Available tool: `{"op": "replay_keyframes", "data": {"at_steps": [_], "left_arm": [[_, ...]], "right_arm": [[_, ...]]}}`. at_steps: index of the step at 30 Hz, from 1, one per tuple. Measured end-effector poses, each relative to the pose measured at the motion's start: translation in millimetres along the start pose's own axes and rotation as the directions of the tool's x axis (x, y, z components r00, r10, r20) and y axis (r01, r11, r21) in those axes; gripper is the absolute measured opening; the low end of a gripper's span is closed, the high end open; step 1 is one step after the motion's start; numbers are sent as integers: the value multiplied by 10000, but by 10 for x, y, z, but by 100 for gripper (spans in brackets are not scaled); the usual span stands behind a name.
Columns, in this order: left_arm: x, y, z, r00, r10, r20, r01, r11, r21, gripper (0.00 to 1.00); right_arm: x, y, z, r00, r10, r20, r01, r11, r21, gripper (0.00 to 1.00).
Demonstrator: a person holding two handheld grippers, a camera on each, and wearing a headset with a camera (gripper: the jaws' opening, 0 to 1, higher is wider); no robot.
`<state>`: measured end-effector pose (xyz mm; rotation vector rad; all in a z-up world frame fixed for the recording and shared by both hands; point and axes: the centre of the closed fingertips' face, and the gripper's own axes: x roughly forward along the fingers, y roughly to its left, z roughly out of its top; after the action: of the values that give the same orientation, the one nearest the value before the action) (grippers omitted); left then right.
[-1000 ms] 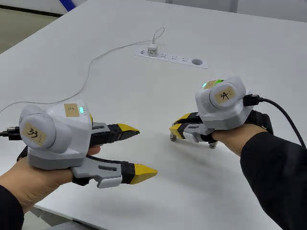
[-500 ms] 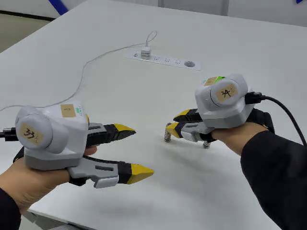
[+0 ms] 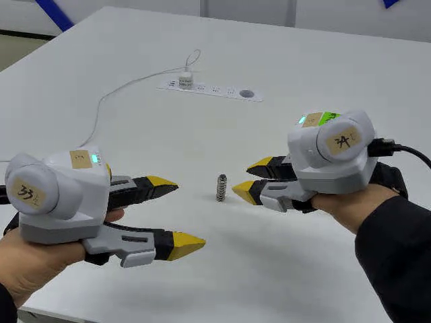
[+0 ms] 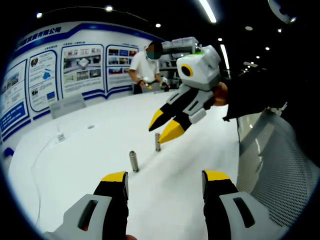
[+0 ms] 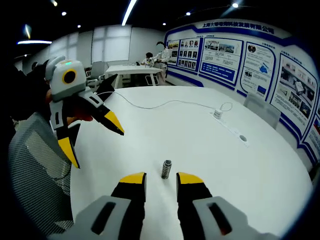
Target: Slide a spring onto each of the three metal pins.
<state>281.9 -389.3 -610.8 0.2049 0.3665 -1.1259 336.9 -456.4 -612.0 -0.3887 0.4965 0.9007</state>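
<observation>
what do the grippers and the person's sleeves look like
Both the left gripper and the right gripper have pale grey bodies, black jaws with yellow tips and a tan handwritten sticker. A black cable leaves the right one. The sleeves are dark.

Head view downward, gripper views low, opposed, likely sharing pin (image 3: 221, 187).

A small upright metal pin wrapped in a coil spring (image 3: 221, 187) stood on the white tabletop (image 3: 283, 269) between the left gripper (image 3: 188, 212) and the right gripper (image 3: 241, 180), just beside the right one's fingers (image 3: 245, 192). In the left gripper view, a second spring-wrapped pin (image 4: 157, 142) stood beyond it. A flat white power strip (image 3: 209, 88) lay well behind, its thin white cable (image 3: 101, 108) trailing left.
</observation>
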Motion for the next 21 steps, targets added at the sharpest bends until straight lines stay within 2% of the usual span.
{"op": "replay_keyframes", "data": {"at_steps": [14, 21], "left_arm": [[-1, -58, 2, 9999, -100, -11, 100, 9999, -64, 63], [13, -74, 2, 9999, -145, -31, 145, 9999, -76, 64]], "right_arm": [[-497, 17, -271, 9991, -426, 75, 421, 9978, 505, 27], [-741, -29, -460, 9964, -845, 25, 839, 9922, 922, 28]]}}
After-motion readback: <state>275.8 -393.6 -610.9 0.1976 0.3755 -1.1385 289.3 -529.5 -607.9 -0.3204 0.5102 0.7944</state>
